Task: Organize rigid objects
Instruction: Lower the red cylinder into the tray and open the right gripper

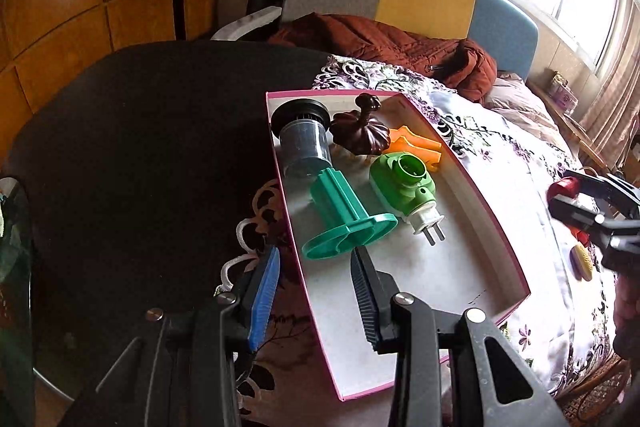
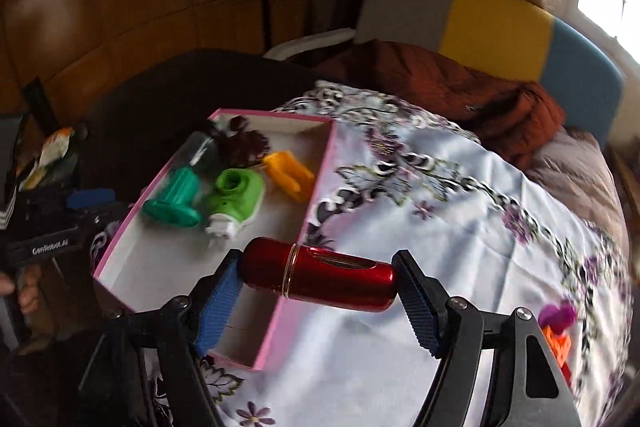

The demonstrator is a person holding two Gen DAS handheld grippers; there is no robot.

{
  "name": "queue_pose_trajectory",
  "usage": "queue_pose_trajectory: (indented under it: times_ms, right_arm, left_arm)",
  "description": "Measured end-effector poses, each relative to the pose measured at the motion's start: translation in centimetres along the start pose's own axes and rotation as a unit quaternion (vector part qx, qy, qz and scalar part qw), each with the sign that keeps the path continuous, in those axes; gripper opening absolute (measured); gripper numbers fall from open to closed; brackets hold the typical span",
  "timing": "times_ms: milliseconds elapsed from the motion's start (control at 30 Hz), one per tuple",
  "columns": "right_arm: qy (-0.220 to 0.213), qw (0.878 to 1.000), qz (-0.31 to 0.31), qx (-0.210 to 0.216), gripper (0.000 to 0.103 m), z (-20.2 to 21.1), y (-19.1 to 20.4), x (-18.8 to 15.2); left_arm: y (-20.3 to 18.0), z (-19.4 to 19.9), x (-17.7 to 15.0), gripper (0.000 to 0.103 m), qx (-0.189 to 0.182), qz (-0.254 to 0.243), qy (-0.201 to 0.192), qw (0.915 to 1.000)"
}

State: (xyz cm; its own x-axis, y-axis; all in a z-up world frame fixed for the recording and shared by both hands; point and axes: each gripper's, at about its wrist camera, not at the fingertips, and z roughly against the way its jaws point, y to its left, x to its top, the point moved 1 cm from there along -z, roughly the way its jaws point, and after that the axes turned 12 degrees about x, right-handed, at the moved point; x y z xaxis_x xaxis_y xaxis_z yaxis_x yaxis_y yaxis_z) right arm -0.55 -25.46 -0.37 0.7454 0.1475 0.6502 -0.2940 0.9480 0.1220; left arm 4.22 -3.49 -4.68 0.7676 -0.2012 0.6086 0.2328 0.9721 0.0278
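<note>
The right wrist view alone shows the right gripper pinching a red cylinder end to end, low in the frame over the near corner of the pink-edged box. The left wrist view is sharper: the left gripper stands partly spread astride the box's left wall, pinching nothing, just below a teal spool. Beside it lies a green plug.

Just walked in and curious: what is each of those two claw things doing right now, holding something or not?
Left gripper: jaws open, straddling the side wall of the pink box, holding nothing.
Right gripper: jaws closed end to end on the red cylinder.
</note>
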Motion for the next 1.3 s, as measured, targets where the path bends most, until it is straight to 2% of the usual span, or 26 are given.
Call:
queue_pose_trajectory:
  times_ms: [133,233,367,433,533,767,1033,1300]
  right_arm:
    - [0.049,0.995,0.086,0.014,0.075,-3.2,3.4,1.4]
    - [0.094,0.985,0.143,0.014,0.075,-5.9,4.6,1.9]
    - [0.141,0.975,0.173,0.011,0.075,-9.3,4.8,2.3]
    - [0.149,0.973,0.174,0.001,0.077,-10.2,4.5,2.4]
    - [0.137,0.978,0.158,-0.004,0.084,-10.3,3.9,2.8]
    - [0.111,0.987,0.114,0.003,0.086,-8.8,2.9,2.5]
    - [0.056,0.997,0.046,-0.005,0.088,-6.1,1.9,2.1]
    - [0.003,1.000,-0.018,-0.016,0.089,-3.4,1.0,1.4]
  left_arm:
    - [0.5,-0.1,-0.1,0.037,-0.002,0.007,0.004,1.0000]
    - [0.9,-0.2,-0.1,0.037,-0.002,0.012,0.006,0.9999]
    - [1.3,-0.4,-0.3,0.037,-0.002,0.017,0.010,0.9998]
    - [1.4,-0.5,-0.4,0.037,-0.004,0.018,0.012,0.9998]
    - [1.6,-0.7,-0.5,0.037,-0.002,0.019,0.014,0.9997]
    - [1.3,-0.6,-0.5,0.037,-0.001,0.014,0.011,0.9998]
    - [0.5,0.1,-0.6,0.037,0.005,0.003,0.003,1.0000]
    - [-0.3,0.8,-0.6,0.037,0.007,-0.012,-0.006,0.9999]
